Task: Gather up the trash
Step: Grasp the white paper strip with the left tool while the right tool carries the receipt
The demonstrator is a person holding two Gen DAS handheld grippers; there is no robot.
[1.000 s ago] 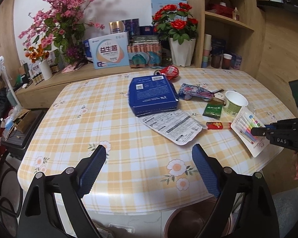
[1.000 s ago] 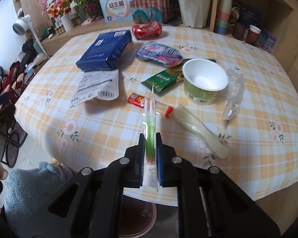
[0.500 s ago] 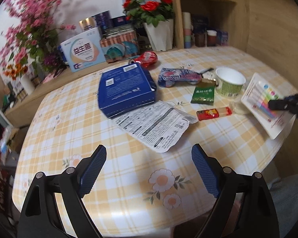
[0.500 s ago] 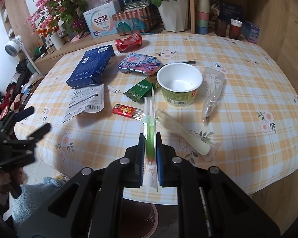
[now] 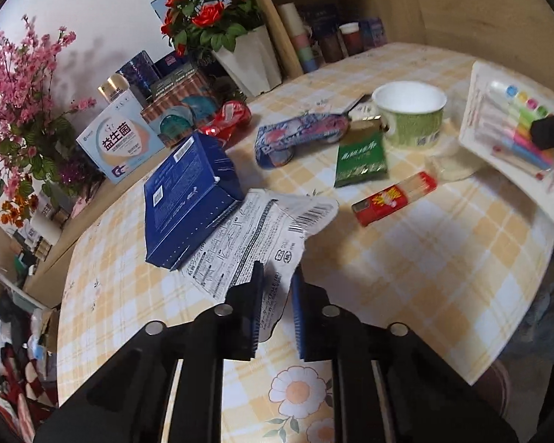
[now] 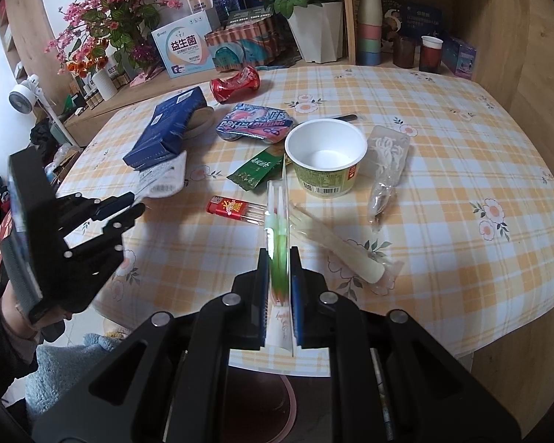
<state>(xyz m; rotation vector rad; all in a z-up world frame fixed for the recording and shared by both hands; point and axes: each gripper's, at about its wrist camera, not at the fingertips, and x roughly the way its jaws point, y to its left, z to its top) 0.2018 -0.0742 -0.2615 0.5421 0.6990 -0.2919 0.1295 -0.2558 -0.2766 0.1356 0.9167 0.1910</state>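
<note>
L claw [image 5: 276,297] on printed wrapper [image 5: 256,232] edge

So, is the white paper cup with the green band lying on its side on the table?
No, the paper cup stands upright on the table, and its open mouth shows the white inside.

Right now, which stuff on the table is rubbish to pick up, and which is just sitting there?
Rubbish:
white printed wrapper
marker pack
noodle cup
crushed red can
green sachet
red lighter

Just sitting there:
rose pot
stacked cups
probiotic box
</note>
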